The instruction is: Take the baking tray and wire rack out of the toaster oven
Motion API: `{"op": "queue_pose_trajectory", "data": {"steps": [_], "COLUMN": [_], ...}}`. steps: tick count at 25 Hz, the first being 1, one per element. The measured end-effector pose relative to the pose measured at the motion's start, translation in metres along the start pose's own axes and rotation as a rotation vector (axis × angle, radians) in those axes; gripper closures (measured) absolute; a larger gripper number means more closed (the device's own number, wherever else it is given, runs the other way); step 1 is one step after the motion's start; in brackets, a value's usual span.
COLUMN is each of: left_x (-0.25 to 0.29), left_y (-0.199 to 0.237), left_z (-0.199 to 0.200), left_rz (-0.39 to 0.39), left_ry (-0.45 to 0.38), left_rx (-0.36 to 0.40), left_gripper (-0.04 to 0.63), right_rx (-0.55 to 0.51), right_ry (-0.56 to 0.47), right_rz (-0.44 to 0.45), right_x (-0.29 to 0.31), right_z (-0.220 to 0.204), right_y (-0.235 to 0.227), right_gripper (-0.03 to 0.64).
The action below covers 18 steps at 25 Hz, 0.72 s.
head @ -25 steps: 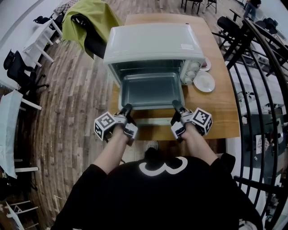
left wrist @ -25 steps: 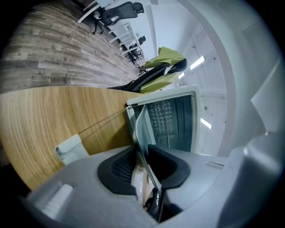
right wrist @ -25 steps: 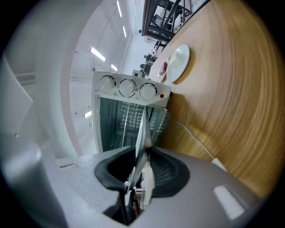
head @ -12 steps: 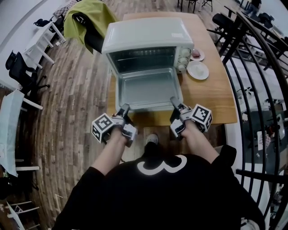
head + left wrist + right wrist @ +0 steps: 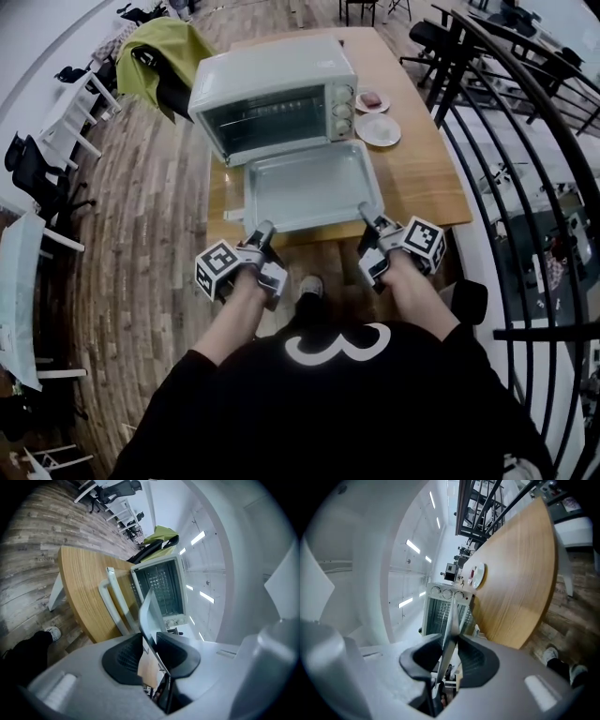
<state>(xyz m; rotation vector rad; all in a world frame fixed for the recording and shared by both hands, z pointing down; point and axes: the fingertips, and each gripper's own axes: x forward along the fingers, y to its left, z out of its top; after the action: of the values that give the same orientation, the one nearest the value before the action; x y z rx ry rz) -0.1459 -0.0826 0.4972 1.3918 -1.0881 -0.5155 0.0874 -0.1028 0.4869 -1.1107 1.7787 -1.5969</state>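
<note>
1. Both hands are in at the front. The left hand-held gripper (image 5: 265,228) is on the near-left corner of the baking tray (image 5: 305,187), its jaws clamped on the rim.
2. The left gripper view confirms it: the thin metal rim runs straight between the two dark pads, pinched from both sides.
3. On the other side, the right hand-held gripper (image 5: 367,211) has the near-right corner, closed on the rim the same way. The right gripper view shows its pads squeezing the tray's edge.
4. The tray is out of the toaster oven (image 5: 272,84). Its far rim sits just in front of the oven's mouth, over the dropped-open door (image 5: 225,187), and its near rim is close to the front edge of the tabletop (image 5: 422,178).
5. I cannot tell whether the tray rests on the door or hangs just above it.
6. In the left gripper view, a grid of thin bars shows inside the cavity. It looks like the wire rack (image 5: 161,585), in there behind the tray.
7. To the right of the oven, on the tabletop, a small dish (image 5: 372,100) holds something pink. A white plate (image 5: 379,129) sits just beside it, on the person's side.
8. Off to the left, a green cloth (image 5: 164,42) is draped over a dark chair. A black railing (image 5: 525,141) sweeps down the right side.
</note>
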Motion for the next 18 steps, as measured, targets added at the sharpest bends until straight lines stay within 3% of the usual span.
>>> {"op": "queue_pose_trajectory", "data": {"steps": [18], "left_x": [0.073], "left_y": [-0.032], "left_z": [-0.144], "left_rz": [-0.026], "left_ry": [0.325], "left_rx": [0.075], "left_gripper": [0.492], "right_rx": [0.062], "right_ry": [-0.314], "right_rz": [-0.078], "right_x": [-0.145], "right_z": [0.085], "right_y": [-0.054], "right_gripper": [0.512]}}
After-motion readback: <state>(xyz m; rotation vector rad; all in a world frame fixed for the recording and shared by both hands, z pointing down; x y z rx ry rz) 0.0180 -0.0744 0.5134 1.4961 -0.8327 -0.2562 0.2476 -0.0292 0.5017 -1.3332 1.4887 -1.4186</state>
